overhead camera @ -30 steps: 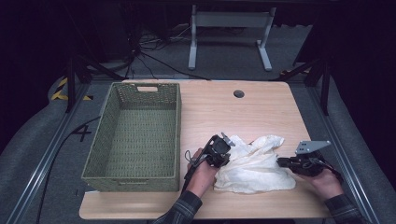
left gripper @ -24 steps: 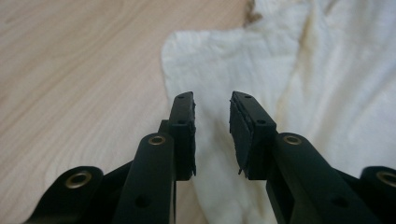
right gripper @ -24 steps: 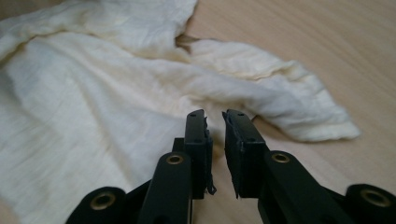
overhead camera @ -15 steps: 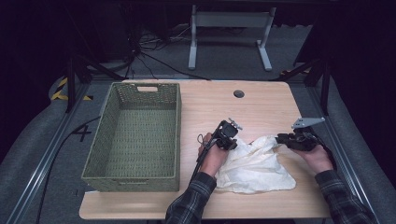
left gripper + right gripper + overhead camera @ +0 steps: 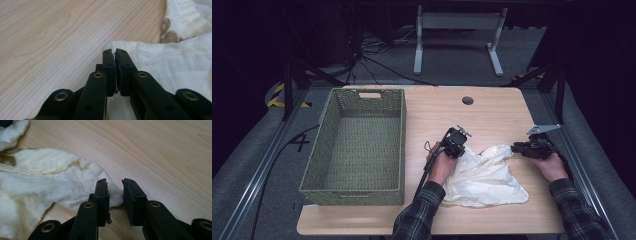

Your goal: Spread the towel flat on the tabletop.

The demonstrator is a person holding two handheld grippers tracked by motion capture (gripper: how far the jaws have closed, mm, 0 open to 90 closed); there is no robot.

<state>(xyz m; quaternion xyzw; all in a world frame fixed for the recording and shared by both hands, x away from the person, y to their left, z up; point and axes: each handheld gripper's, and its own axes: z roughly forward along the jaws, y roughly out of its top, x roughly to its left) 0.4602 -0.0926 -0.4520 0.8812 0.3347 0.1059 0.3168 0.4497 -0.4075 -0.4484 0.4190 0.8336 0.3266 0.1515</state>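
A cream cloth (image 5: 484, 175) lies rumpled on the wooden table (image 5: 492, 115) between the two hands. My left gripper (image 5: 460, 152) sits at the cloth's far left corner. In the left gripper view its jaws (image 5: 113, 51) have just closed together, pinching the edge of the cloth (image 5: 175, 65). My right gripper (image 5: 514, 147) is at the cloth's far right corner. Its jaws (image 5: 113, 181) have just been opening and stand apart, with the hem of the cloth (image 5: 37, 182) lying under and between them, not pressed.
A green woven basket (image 5: 402, 145) stands empty on the left half of the table, close to my left forearm. A round cable hole (image 5: 468, 100) sits near the far edge. Bare wood stretches beyond the cloth.
Both grippers moved away from the person to the cloth's far corners. The left gripper's jaws closed at the corner. The cloth now lies flatter and more spread.
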